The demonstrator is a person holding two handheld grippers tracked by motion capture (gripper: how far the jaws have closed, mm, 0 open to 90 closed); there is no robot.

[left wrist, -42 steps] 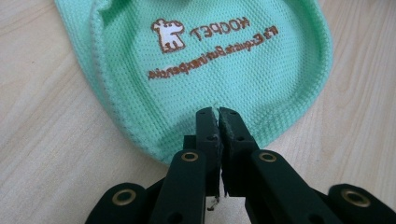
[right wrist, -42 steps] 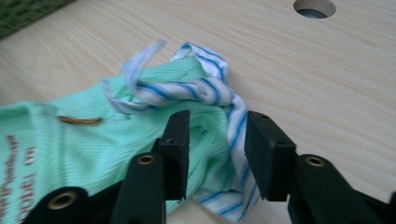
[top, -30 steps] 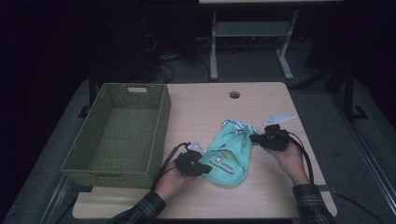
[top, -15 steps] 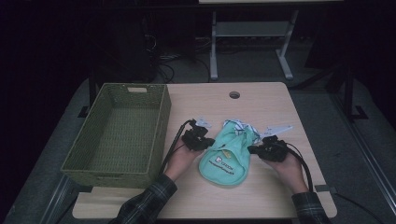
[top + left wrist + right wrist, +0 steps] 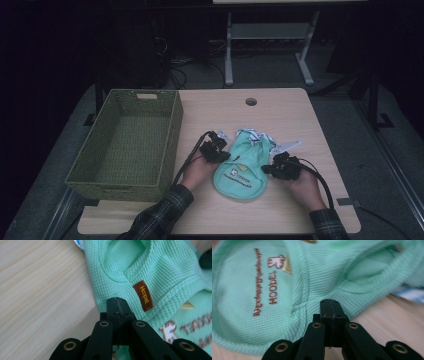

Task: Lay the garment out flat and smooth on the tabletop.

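Note:
A small mint-green knitted garment (image 5: 241, 172) with brown lettering lies flat on the wooden table (image 5: 280, 112). My left gripper (image 5: 225, 155) is shut, and its tip rests at the garment's left hem (image 5: 150, 265), beside a brown label (image 5: 143, 295). My right gripper (image 5: 266, 169) is shut too, with its tip (image 5: 329, 303) at the garment's right edge (image 5: 317, 270). I cannot tell whether either one pinches the fabric. The left gripper's closed tip (image 5: 116, 301) overlaps the hem.
A green woven basket (image 5: 175, 131) stands open to the left of the garment, close to the left hand. A blue-and-white striped cloth (image 5: 256, 135) and a white tag (image 5: 288, 146) poke out at the garment's far end. A cable hole (image 5: 251, 101) sits farther back.
The left gripper has moved away from me along the garment's left edge. The right gripper has drawn nearer to me along the right edge. Both jaws stay shut.

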